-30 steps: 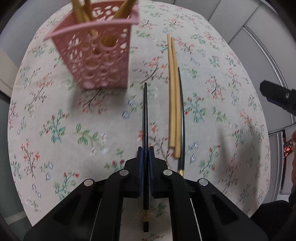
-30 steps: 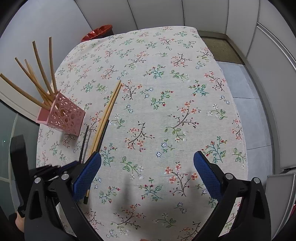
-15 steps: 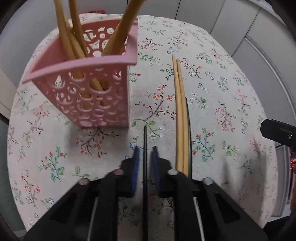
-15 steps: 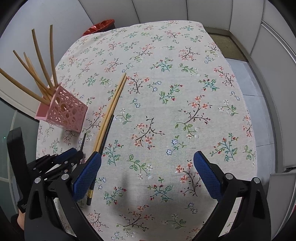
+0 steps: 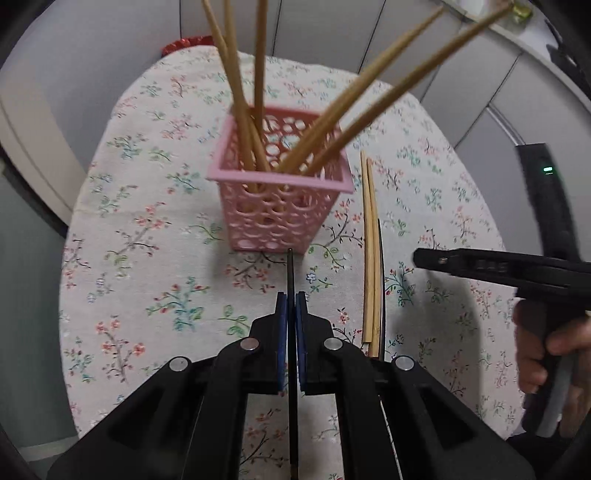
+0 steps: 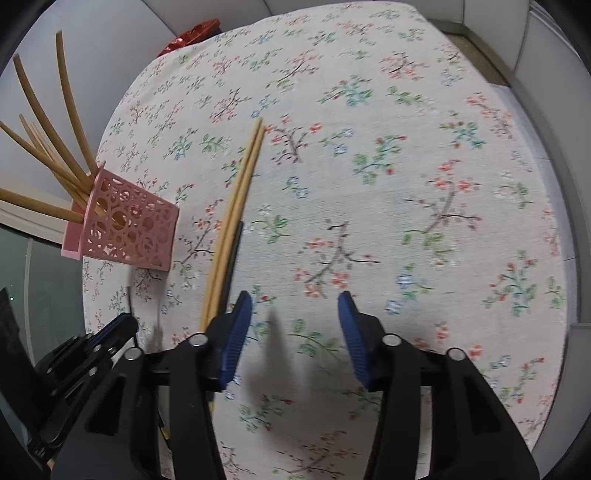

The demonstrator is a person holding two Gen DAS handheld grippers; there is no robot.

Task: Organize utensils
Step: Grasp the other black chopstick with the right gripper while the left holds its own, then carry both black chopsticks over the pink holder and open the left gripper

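My left gripper [image 5: 290, 301] is shut on a thin black chopstick [image 5: 290, 275], whose tip points at the foot of the pink perforated basket [image 5: 279, 210]. Several wooden chopsticks [image 5: 255, 92] stand in that basket. Two wooden chopsticks [image 5: 369, 258] and another black chopstick [image 5: 381, 280] lie side by side on the floral tablecloth to its right. In the right wrist view the right gripper [image 6: 295, 306] hovers low over the cloth, its jaws closing with nothing between them, just right of the lying wooden pair [image 6: 236, 210]. The basket [image 6: 129, 229] sits at the left.
The round table's floral cloth [image 6: 406, 184] stretches wide to the right and far side. A red object [image 6: 192, 35] sits past the table's far edge. A hand [image 5: 546, 350] grips the right tool's handle at the right. Grey wall panels surround the table.
My left gripper lifted and tilted up with the black chopstick, bringing the basket's top into view. The right gripper moved down toward the cloth beside the lying chopsticks and its jaws narrowed.
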